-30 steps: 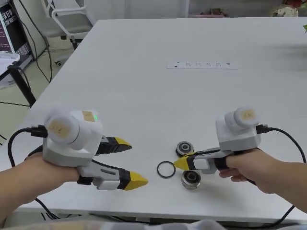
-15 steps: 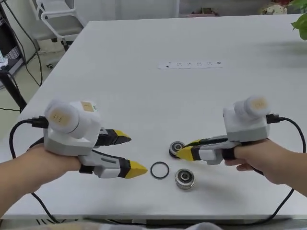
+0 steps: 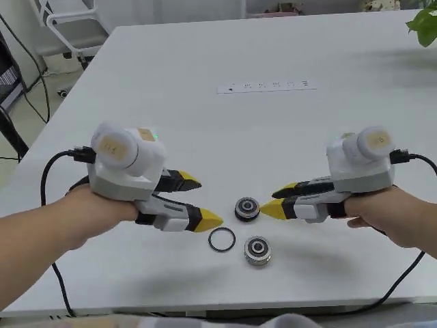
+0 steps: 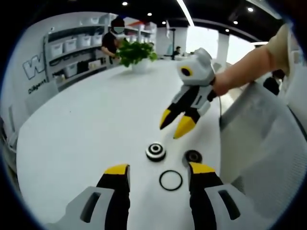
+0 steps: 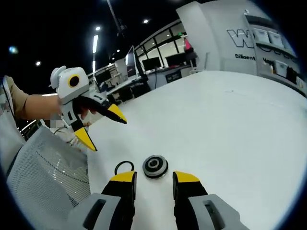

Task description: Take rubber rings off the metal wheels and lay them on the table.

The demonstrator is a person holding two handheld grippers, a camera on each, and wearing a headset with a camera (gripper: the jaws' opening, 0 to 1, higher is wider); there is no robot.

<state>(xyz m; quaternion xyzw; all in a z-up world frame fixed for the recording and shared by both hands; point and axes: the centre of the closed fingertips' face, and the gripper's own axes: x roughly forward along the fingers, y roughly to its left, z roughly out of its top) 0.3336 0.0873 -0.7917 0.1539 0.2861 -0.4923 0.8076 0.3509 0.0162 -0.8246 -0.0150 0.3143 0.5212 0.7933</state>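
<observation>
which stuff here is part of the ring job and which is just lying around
Job in hand: far metal wheel, near metal wheel, loose rubber ring lying on the table beside them, left gripper and right gripper, both open.

Lying about: power strip mid-table, plant at the far corner, chair beyond the table.
</observation>
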